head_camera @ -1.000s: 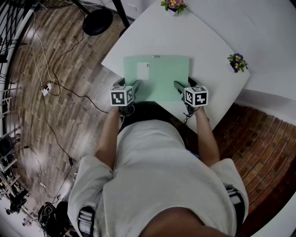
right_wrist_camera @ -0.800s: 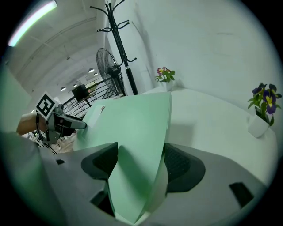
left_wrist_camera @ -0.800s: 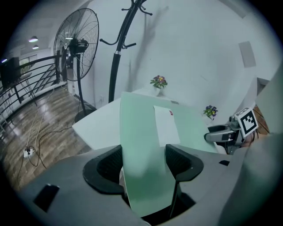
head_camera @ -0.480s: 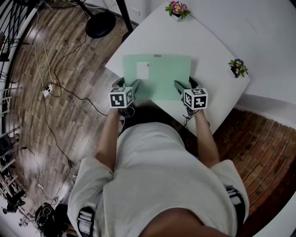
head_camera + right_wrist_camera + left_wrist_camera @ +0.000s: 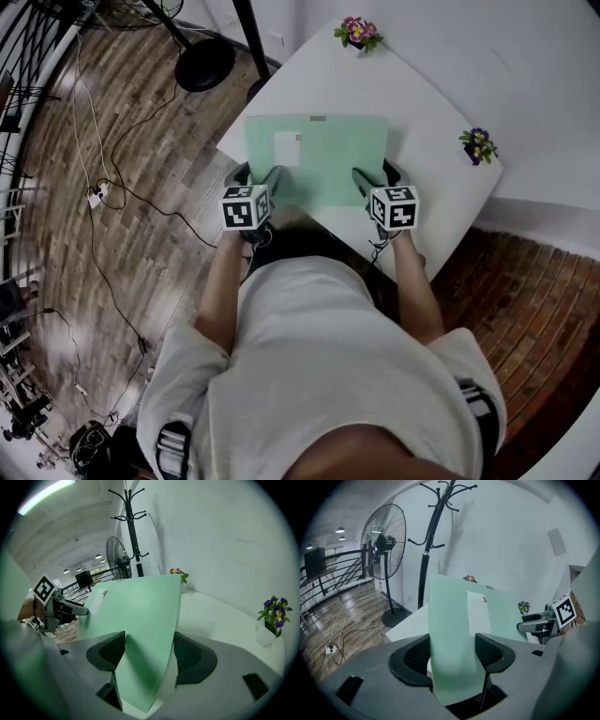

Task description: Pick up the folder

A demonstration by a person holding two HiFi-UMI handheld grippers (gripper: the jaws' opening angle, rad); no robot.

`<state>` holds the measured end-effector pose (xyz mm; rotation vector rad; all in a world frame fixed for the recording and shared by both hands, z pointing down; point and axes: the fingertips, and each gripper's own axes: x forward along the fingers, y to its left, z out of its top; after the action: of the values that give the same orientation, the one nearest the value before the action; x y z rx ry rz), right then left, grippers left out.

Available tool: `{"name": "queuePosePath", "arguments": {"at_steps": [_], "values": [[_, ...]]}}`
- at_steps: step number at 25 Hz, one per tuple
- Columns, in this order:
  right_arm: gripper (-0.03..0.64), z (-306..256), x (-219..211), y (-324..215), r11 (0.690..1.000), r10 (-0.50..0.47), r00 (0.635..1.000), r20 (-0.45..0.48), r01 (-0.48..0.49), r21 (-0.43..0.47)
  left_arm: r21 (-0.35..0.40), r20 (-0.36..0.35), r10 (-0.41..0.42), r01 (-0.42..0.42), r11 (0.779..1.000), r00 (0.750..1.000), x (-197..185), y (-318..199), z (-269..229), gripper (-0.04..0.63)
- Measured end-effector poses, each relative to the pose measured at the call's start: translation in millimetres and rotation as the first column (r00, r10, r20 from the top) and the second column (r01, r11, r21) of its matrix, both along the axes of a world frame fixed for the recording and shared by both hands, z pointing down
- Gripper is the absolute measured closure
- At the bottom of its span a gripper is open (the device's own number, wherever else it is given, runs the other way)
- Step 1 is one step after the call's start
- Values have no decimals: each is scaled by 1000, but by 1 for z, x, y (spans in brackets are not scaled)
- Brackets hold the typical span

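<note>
The left gripper (image 5: 265, 180) is clamped on the near left edge of the pale green folder (image 5: 328, 150), which stretches ahead of it over the white table (image 5: 422, 94). The right gripper (image 5: 370, 180) pinches the near right edge, with a flower pot (image 5: 479, 145) off to its right.

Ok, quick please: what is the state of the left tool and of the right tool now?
Left tool: closed on the near left edge of the green folder.
Right tool: closed on the same folder's near right edge.
</note>
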<state>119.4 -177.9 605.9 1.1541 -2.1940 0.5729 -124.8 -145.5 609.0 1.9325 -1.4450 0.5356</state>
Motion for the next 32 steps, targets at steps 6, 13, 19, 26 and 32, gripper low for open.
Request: {"name": "queuePosePath", "arguments": {"at_steps": [6,13,19,26,32], "values": [[291,-20,-2,-3,998,23,1000,-4,-23,59,49,0,10,-10,999,1000,-3,-6,-18,288],[293,-60,-2,-5,986,57,998,4,-57,155,132,-17,22,-20,991,1000,-4,-17,-48,288],[293,-93,2,-7,970,81,997,5,-79,231,208,-14,40,-36,978,999,0,-26,-78,287],[293,-116,8,-6,954,107,994,19,-108,281,265,4,64,-62,962,998,6,-30,-102,287],[293,-129,10,-7,942,120,992,31,-123,313,301,21,72,-75,951,997,8,-34,-118,287]]}}
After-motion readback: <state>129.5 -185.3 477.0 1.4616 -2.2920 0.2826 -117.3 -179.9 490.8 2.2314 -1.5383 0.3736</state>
